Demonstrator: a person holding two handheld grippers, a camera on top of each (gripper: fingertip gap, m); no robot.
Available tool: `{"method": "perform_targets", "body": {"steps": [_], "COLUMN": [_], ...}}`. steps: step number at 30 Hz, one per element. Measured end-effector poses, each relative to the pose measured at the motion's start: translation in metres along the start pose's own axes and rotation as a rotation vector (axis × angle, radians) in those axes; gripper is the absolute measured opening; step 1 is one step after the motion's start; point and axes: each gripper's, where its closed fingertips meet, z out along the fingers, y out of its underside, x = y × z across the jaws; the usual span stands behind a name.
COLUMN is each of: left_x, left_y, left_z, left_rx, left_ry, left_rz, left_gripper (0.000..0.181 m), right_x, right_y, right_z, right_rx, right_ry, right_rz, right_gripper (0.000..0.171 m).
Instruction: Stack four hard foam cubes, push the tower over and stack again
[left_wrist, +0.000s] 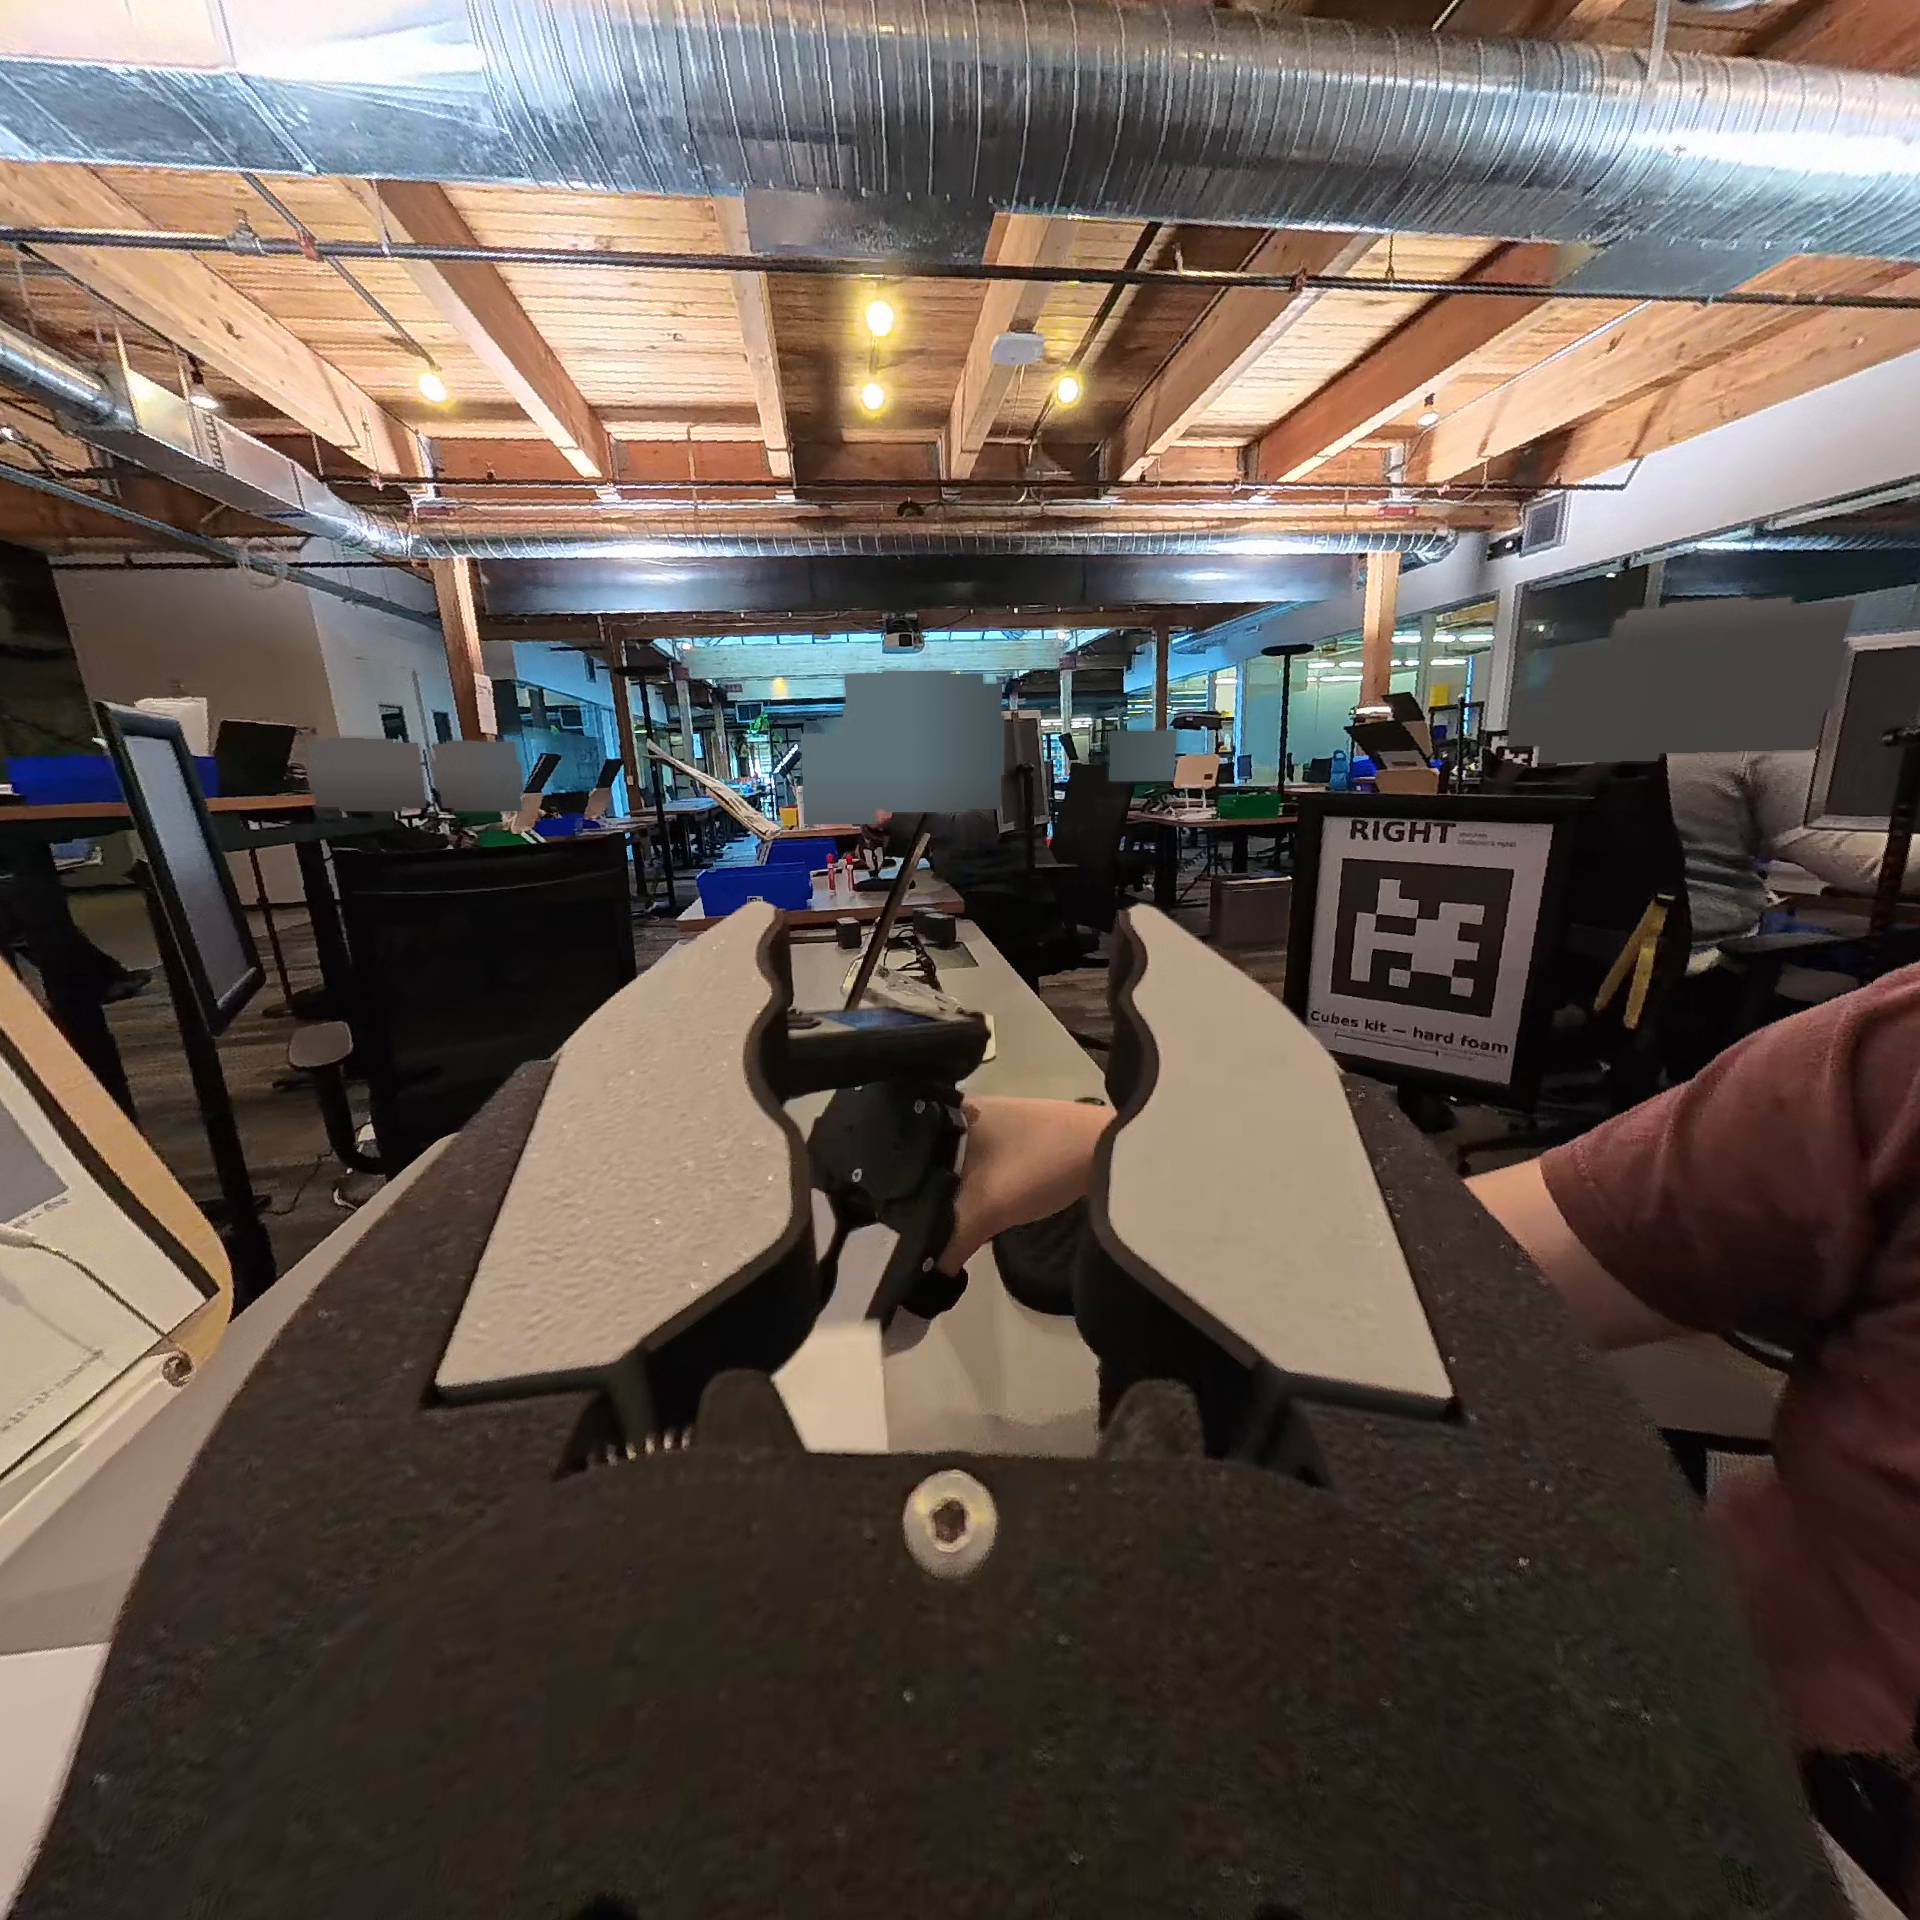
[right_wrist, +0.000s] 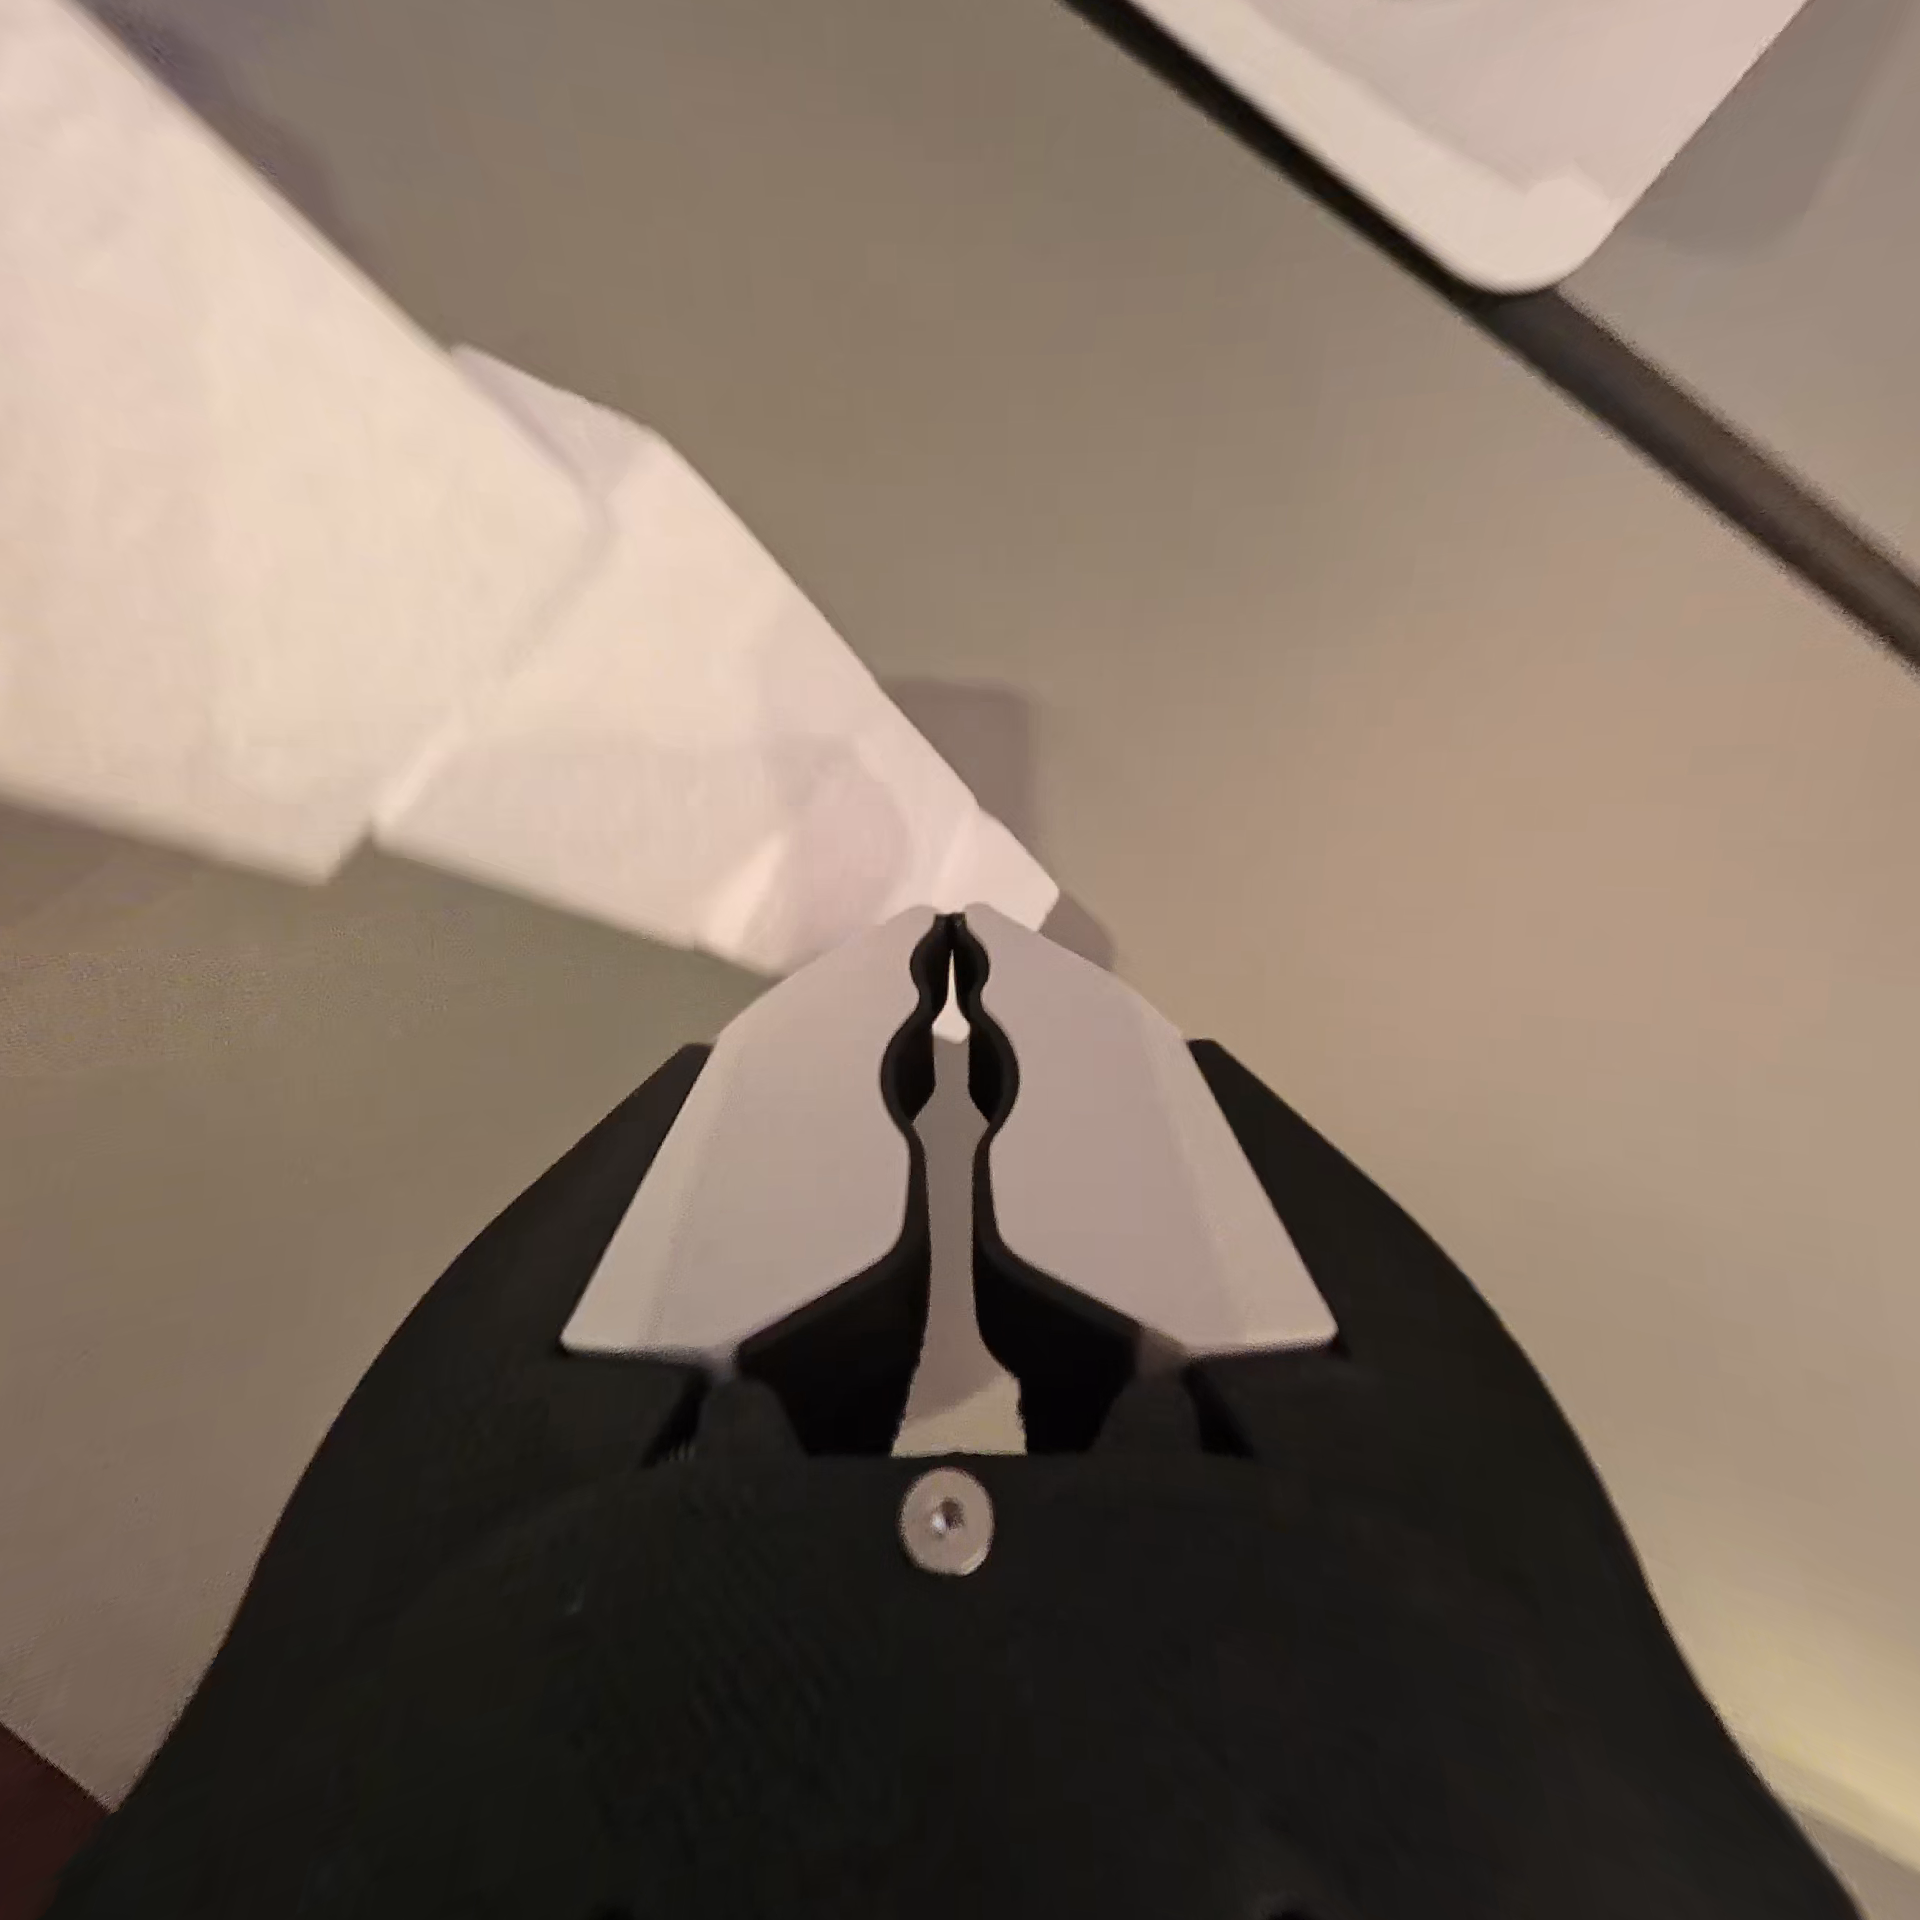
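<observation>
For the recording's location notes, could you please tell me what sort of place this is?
It looks like a large open-plan office or lab workspace. The left wrist view shows rows of desks with office chairs, exposed wooden ceiling beams under metal air ducts, and blue storage bins.

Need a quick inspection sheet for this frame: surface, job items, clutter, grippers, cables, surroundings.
Surface: grey table top, plain, blurred in the right wrist view.
Job's things: white foam cubes in a blurred leaning row by the right gripper's tips; contact cannot be told.
Clutter: white rounded-corner sheet at the table's far edge; framed marker sign on a stand.
Grippers: left gripper open, empty, aimed across the room; right gripper shut, empty.
Cables: thin white cable at far left, off the work area.
Surroundings: open office, desks, chairs, blue bins, seated people, exposed ductwork.
</observation>
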Motion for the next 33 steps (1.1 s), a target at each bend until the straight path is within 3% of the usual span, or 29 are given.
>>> {"method": "perform_targets", "body": {"steps": [3, 11, 17, 23, 27, 33], "left_x": [-0.006, -0.016, -0.015, -0.009, 0.009, 0.039], "left_y": [0.0, -0.003, 0.005, -0.004, 0.005, 0.024], "left_z": [-0.004, -0.013, -0.003, 0.027, 0.064, 0.102], "left_rx": [-0.015, -0.096, -0.19, -0.121, -0.097, -0.211], "left_ry": [-0.044, -0.197, -0.266, -0.311, -0.232, -0.278], "left_rz": [0.0, -0.023, 0.014, 0.04, -0.027, 0.209], "left_gripper": [0.058, 0.059, 0.059, 0.054, 0.053, 0.059], "right_x": [0.0, 0.009, 0.008, 0.01, 0.012, 0.029], "right_y": [-0.017, -0.033, -0.052, -0.065, -0.061, -0.05], "right_z": [-0.013, -0.027, -0.047, -0.073, -0.083, -0.106], "right_rx": [0.011, 0.046, 0.139, 0.283, 0.394, 0.442], "right_ry": [0.056, 0.005, -0.092, -0.192, -0.307, -0.292], "right_rz": [-0.063, -0.151, -0.247, -0.327, -0.303, -0.319], "right_gripper": [0.001, 0.002, 0.014, 0.029, 0.032, 0.038]}}
